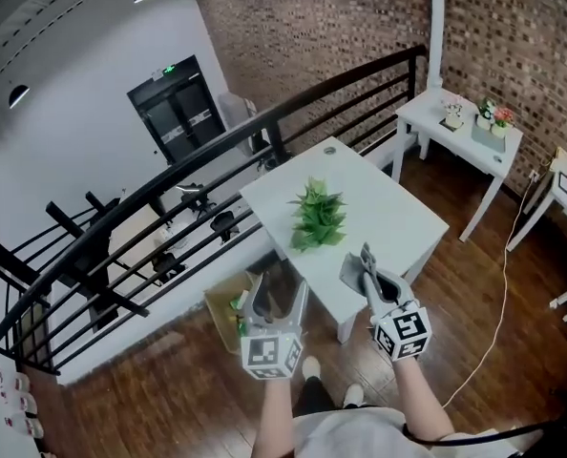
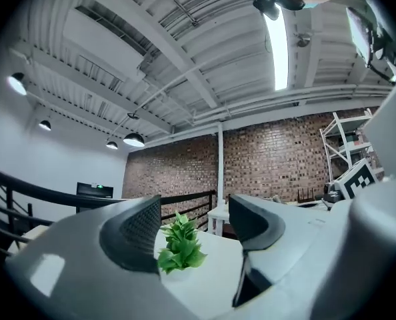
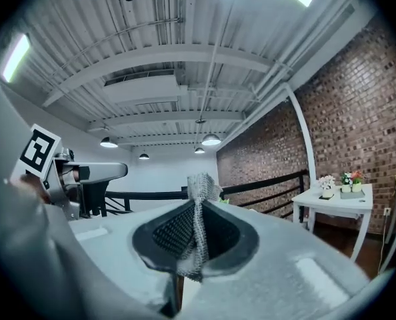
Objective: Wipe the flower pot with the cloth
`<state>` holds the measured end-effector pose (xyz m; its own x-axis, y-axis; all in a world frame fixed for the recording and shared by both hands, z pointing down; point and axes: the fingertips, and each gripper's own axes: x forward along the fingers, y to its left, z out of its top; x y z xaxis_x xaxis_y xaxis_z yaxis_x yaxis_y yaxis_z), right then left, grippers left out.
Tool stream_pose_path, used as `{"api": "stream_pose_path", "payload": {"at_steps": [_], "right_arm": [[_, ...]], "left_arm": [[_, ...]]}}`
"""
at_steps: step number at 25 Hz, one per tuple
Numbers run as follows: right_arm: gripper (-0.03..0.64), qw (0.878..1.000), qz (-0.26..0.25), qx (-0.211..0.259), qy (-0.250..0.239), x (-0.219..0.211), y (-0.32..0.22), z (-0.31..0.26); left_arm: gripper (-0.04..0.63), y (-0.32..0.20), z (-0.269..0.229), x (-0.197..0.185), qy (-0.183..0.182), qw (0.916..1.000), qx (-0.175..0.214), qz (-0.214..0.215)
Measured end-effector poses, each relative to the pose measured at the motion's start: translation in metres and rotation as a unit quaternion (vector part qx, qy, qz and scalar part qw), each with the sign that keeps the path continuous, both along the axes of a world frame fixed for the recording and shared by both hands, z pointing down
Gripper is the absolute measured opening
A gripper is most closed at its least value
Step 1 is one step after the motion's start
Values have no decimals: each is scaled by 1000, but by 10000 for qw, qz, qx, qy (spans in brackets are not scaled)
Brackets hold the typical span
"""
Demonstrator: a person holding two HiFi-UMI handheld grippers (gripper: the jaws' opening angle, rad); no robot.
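Note:
A leafy green plant (image 1: 317, 216) stands in the middle of a white table (image 1: 398, 218); its leaves hide the pot from above. My right gripper (image 1: 365, 256) hovers over the table's near edge, shut on a grey mesh cloth (image 1: 350, 273). In the right gripper view the cloth (image 3: 198, 199) sticks up from between the closed pads of the right gripper (image 3: 197, 229). My left gripper (image 1: 277, 289) is beside it, just off the table's near-left edge. Its jaws stand apart and hold nothing. Through the left gripper (image 2: 195, 222) the plant (image 2: 180, 249) shows a little ahead.
A black railing (image 1: 264, 122) runs behind the table, with a drop beyond it. A second white table (image 1: 465, 127) with small potted flowers stands by the brick wall at right. A cardboard box (image 1: 228, 313) sits on the wood floor at the table's left. A cable (image 1: 498, 303) trails across the floor.

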<state>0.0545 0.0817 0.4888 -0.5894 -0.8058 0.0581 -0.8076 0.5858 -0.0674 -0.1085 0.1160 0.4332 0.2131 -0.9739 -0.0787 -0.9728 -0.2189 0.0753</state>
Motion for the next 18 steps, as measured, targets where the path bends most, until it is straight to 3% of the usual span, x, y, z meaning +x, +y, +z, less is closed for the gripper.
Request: {"api": "stream_pose_path", "payload": {"at_steps": [7,13,15,18], "right_arm": [[10,9994,237,76,224,-9,-88,-5],[11,9978,374,490,223,-29,-161,-52],[11,9979,441,423,217,-37,-180,-49],[11,9977,576,205,300,-44,-199,-27]], "left_arm": [[334,-99,14,-33,11,9998,-32,195],[374,-179,1,-80,-122,9993,2,363],[377,-196,9,-93,-175,9989,-111,429],[402,-215,51,-115,-115,9968,-608,509]]}}
